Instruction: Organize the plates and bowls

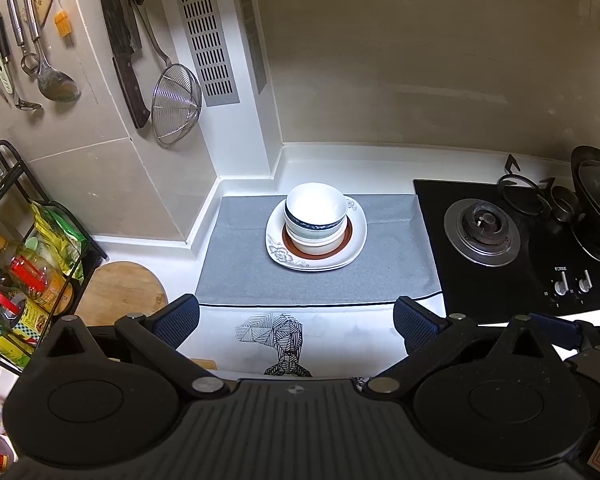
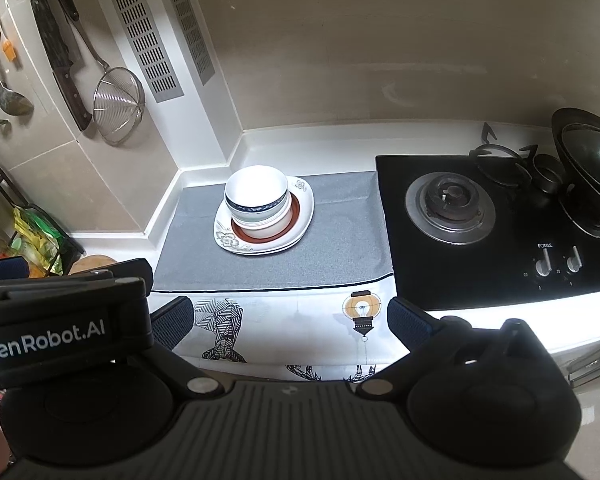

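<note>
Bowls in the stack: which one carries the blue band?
The second bowl, directly under the plain white top bowl; the bottom bowl is plain cream.

Both wrist views look down and forward from the near counter edge, well back, sharing the dish stack, grey mat and stove, the right-wrist view set further right.

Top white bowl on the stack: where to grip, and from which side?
Grip the top white bowl by its rim, one jaw inside and one outside, coming from above on the near side. It sits upright, nested in the blue-banded bowl, so only the rim and upper wall are exposed; the side walls are too wide and round. Both the left gripper and right gripper are open and empty.
</note>
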